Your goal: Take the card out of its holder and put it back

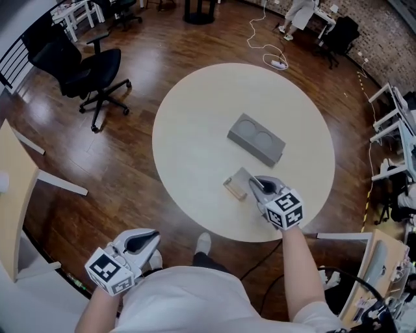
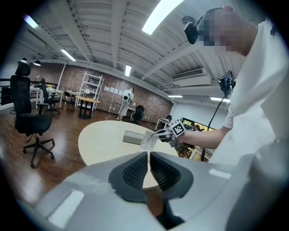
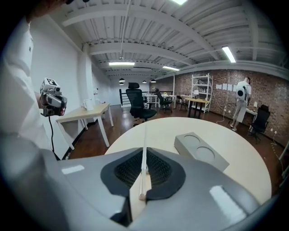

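A pale card (image 1: 242, 175) stands tilted by a small wooden holder (image 1: 233, 188) near the front of the round table (image 1: 195, 130). My right gripper (image 1: 255, 183) is shut on the card's edge. In the right gripper view the card (image 3: 144, 140) runs edge-on between the closed pads of that gripper (image 3: 144, 169), with the wooden holder (image 3: 137, 198) just beneath. Whether the card sits in the slot I cannot tell. My left gripper (image 1: 146, 240) hangs off the table at the lower left. It (image 2: 149, 164) is shut with nothing in it, and its view shows the card (image 2: 147, 140).
A grey block (image 1: 257, 138) with two round recesses lies just beyond the holder. A black office chair (image 1: 84, 71) stands on the wood floor at the left, and a pale desk (image 1: 13, 175) at the far left. A person (image 1: 300, 13) stands far back.
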A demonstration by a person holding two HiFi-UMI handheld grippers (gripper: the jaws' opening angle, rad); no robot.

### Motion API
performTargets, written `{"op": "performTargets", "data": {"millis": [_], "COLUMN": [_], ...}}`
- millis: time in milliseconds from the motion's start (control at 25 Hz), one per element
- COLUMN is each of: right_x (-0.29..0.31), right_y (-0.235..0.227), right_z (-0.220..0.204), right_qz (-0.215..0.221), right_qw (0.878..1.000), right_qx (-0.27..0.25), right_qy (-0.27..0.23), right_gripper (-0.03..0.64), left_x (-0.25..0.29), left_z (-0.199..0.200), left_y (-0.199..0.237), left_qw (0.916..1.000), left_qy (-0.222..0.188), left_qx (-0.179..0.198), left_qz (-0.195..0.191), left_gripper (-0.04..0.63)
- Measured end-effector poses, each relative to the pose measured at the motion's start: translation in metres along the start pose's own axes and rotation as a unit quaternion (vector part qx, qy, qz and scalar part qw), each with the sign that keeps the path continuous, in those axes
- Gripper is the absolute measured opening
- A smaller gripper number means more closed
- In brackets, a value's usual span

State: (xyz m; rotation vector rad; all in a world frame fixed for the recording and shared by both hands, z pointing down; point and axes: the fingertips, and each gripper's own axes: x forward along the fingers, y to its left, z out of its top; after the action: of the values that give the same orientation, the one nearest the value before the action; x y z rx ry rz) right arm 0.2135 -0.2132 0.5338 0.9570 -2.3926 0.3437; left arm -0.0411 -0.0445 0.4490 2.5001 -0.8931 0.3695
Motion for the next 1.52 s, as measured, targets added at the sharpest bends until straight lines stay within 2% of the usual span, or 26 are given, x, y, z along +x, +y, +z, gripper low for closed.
{"op": "performTargets", "data": {"millis": [280,560,880,1160,1320,1520], "right_x": [-0.03,-0.044,-0.042,-0.041,-0.042,-0.046], "right_y": [0.054,0.162,0.302,0.413,0.454,0.478], "right_z": [0.033,0.059,0.074,0.064,0.061,0.063], "right_qz": [-0.023,-0.008,0.037,0.09,0.109,0.124], "right_qw": [0.999,0.999,0.998,0.995,0.993,0.991], "right_qx": [-0.022,-0.026,-0.031,-0.048,-0.046,-0.052], "right_qy": [-0.015,-0.028,-0.041,-0.018,-0.015,-0.014], "right_gripper": [0.021,0.021,0.021,0.021,0.021,0.021], "left_x": [-0.043,-0.099,-0.166,-0.216,-0.235,-0.246], "left_z": [-0.004,-0.018,-0.046,-0.086,-0.098,-0.103], "left_y": [0.004,0.015,0.029,0.04,0.046,0.043], "left_qw": [0.9993,0.9981,0.9975,0.9983,0.9985,0.9983], "left_qy": [-0.02,-0.041,-0.055,-0.046,-0.047,-0.049], "left_qx": [0.025,0.035,0.038,0.034,0.027,0.032], "left_qz": [-0.017,-0.028,-0.022,-0.012,-0.004,0.007], "left_gripper": [0.021,0.021,0.021,0.021,0.021,0.019]}}
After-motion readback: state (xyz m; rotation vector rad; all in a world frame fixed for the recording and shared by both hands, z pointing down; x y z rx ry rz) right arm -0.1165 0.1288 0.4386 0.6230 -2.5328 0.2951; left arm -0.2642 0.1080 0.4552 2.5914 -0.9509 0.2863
